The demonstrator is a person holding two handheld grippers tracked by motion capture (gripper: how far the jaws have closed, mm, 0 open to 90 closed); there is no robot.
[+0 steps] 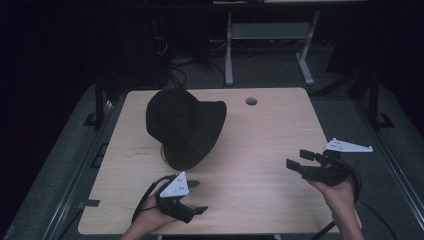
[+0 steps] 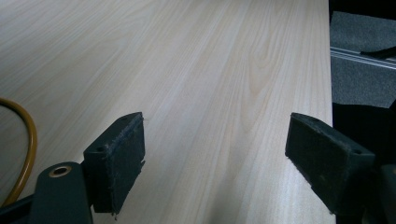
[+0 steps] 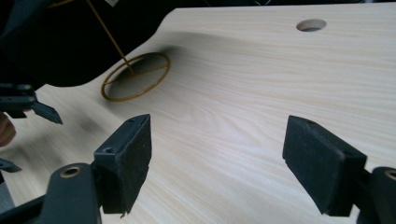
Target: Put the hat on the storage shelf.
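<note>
Both grippers stand with their jaws wide apart and nothing between them: the right gripper [image 1: 300, 160] hangs above the table's right side, aimed left toward the black hat [image 1: 185, 125], and the left gripper [image 1: 196, 196] sits near the front edge, just below the hat. That hat lies left of centre on the wooden table [image 1: 270, 145], a thin yellow cord loop [image 3: 135, 77] showing at its edge.

Black hat [image 1: 186, 127] with yellow cord [image 3: 135, 77], pale wood-grain table [image 1: 260, 150], black fingers [image 3: 322, 165].
</note>
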